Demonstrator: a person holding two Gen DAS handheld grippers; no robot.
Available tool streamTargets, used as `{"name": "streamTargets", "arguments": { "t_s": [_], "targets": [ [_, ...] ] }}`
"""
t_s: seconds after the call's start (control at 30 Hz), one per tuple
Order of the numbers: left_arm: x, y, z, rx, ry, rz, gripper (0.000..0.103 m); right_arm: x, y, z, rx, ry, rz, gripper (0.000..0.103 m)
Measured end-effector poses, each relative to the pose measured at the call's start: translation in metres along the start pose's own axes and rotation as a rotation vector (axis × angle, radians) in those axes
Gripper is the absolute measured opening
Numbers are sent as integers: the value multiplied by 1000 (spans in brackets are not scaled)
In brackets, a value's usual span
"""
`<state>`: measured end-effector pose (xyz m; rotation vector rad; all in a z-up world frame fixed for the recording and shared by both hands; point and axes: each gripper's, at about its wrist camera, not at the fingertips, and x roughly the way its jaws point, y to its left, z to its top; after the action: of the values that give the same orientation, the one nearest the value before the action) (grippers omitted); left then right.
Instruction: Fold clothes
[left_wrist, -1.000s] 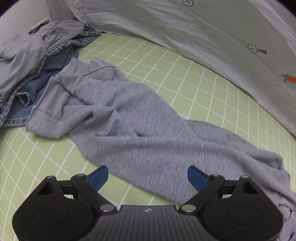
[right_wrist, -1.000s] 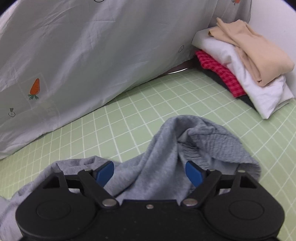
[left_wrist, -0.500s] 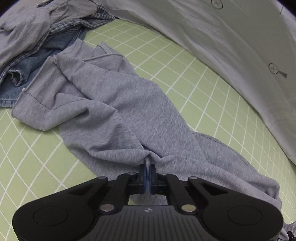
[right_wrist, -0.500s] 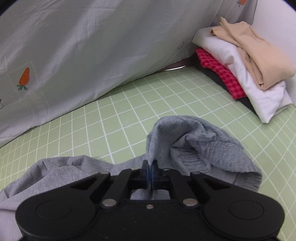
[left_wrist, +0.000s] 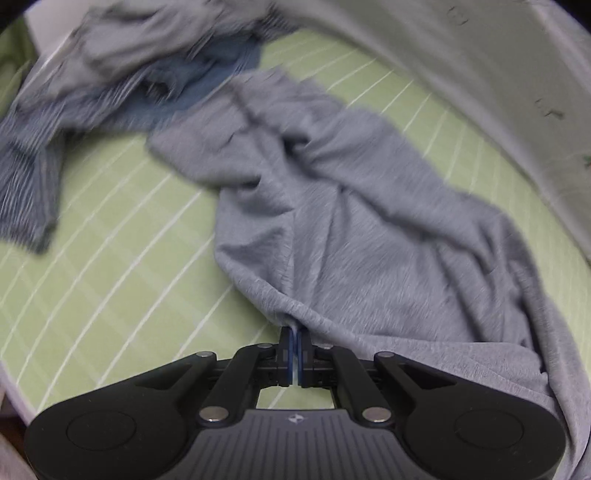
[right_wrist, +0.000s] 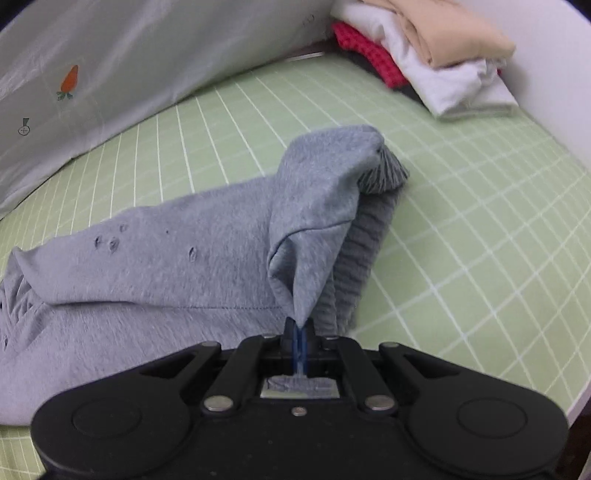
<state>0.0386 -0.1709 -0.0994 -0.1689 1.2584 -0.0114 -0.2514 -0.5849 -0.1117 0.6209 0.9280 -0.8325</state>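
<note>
A long grey sweat garment (left_wrist: 351, 229) lies stretched across the green grid mat (left_wrist: 110, 266). My left gripper (left_wrist: 295, 334) is shut on a pinch of its near edge, and the cloth fans out from the pads toward the far left. In the right wrist view the same grey garment (right_wrist: 184, 258) shows its ribbed waistband end (right_wrist: 369, 229), pulled up into a peak. My right gripper (right_wrist: 300, 332) is shut on a fold of that end, with cloth drawn in between the blue pads. The left wrist view is blurred.
A heap of unfolded clothes (left_wrist: 122, 81), denim and striped cloth among them, lies at the far left of the mat. A folded stack (right_wrist: 428, 55) of beige, white and red items sits at the far right corner. A white sheet with a carrot print (right_wrist: 110, 74) rises along the back. The mat's right edge (right_wrist: 576, 398) is close.
Both grippers went from open to shut on the grey garment, then pulled it toward the near side. The garment has dragged away from the clothes heap, and its waistband end has lifted into a peak.
</note>
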Motion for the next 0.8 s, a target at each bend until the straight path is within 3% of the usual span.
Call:
{"name": "streamTargets", "arguments": {
  "t_s": [0.07,0.1,0.13,0.17,0.2,0.23,0.3,0.33,0.5,0.7,0.8],
  "targets": [
    [-2,7,-5,-25,8,11,3,-5,-2,0,19,-25,12,7],
    [-5,6,-3,-29,-7,3,12,-10,0,4,11,-60,9,18],
    [-9,5,0,-30,-26,-6,26,-15,3,8,1,-97,5,29],
    [-13,2,4,-22,-46,-12,34,-21,7,14,-11,-140,3,53],
    [-17,-3,9,-5,-73,-13,49,-26,11,20,-24,-183,0,71],
    [-21,-8,14,15,-102,-10,61,-30,16,26,-37,-219,2,76],
    [-26,-19,22,47,-146,-6,79,-33,25,39,-69,-272,17,95],
    [-26,-24,26,55,-154,-10,86,-33,30,46,-87,-289,32,100],
    [-15,-50,44,80,-140,-37,92,-18,48,73,-90,-268,34,102],
    [7,-77,64,125,-121,-18,93,-1,59,92,-115,-239,13,102],
    [18,-91,79,131,-120,-18,94,15,58,105,-92,-186,4,102]
  ]
}}
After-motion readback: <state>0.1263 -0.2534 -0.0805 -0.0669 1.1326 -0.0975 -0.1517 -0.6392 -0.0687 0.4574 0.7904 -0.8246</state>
